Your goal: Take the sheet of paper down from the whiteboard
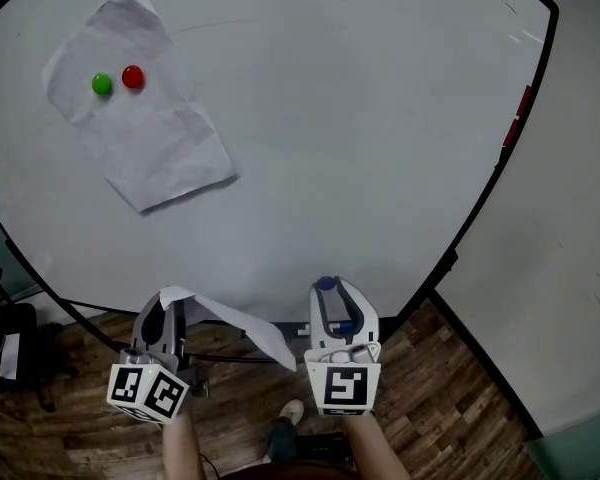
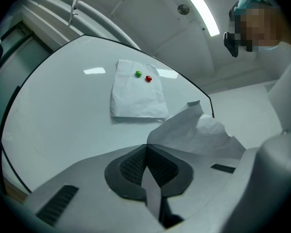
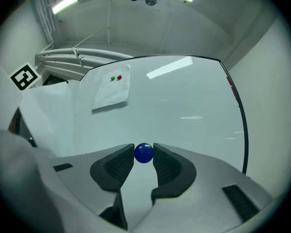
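A loose, crumpled white sheet of paper (image 1: 235, 323) hangs off the whiteboard (image 1: 360, 138), with my left gripper (image 1: 166, 306) shut on its edge; in the left gripper view the sheet (image 2: 199, 130) billows to the right of the closed jaws. My right gripper (image 1: 327, 290) is shut on a small blue round magnet (image 3: 144, 153), just in front of the board's lower edge. A second creased sheet (image 1: 145, 118) stays on the board at upper left, under a green magnet (image 1: 101, 84) and a red magnet (image 1: 132, 76).
A red strip (image 1: 517, 116) sits on the board's black right-hand frame. Below is wooden floor (image 1: 450, 408), with a black chair (image 1: 10, 348) at the left and a shoe (image 1: 288, 413) between my grippers. A pale wall (image 1: 580, 268) lies to the right.
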`<state>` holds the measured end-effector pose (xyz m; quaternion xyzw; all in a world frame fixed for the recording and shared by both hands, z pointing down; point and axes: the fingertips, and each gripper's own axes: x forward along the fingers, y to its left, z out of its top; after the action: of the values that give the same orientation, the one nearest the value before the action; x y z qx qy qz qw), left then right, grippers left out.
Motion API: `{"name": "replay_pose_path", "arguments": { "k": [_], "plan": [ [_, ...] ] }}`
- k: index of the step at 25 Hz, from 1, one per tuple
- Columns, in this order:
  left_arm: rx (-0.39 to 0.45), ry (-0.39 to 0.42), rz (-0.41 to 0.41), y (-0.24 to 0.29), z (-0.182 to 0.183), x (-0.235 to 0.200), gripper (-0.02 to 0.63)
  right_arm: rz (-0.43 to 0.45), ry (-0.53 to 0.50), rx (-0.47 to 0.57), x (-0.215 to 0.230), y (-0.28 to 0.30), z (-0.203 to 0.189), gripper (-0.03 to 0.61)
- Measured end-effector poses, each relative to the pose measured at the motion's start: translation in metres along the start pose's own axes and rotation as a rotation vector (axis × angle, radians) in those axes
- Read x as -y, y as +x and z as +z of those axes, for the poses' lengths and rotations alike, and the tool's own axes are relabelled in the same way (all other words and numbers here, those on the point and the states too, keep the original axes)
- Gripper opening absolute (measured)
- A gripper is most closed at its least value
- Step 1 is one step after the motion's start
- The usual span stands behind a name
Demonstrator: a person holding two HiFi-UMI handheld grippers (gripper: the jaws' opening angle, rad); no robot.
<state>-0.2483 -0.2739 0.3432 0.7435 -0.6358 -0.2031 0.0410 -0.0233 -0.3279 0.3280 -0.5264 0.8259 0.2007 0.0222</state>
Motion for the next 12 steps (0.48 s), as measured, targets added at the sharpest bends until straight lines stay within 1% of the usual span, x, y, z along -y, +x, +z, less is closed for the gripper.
{"name": "replay_pose_path", "arguments": {
  "k": [3, 6, 9, 12],
  "plan": [
    [0.004, 0.004, 0.002, -0.0021, 0.0026, 0.0002, 0.023, 0.006, -0.010, -0.009, -0.0003, -0.0016, 0.0005, 0.135],
    [0.005, 0.006, 0.002, -0.0030, 0.0044, 0.0011, 0.023, 0.009, -0.021, -0.040, 0.0008, -0.0038, -0.0007, 0.135],
    [0.008, 0.008, 0.003, -0.0042, 0.0058, 0.0022, 0.023, 0.008, -0.015, -0.024, 0.0010, -0.0044, 0.0008, 0.135],
    [0.009, 0.010, 0.005, -0.0054, 0.0062, 0.0032, 0.023, 0.011, -0.023, -0.051, 0.0020, -0.0069, -0.0019, 0.135]
  ]
}}
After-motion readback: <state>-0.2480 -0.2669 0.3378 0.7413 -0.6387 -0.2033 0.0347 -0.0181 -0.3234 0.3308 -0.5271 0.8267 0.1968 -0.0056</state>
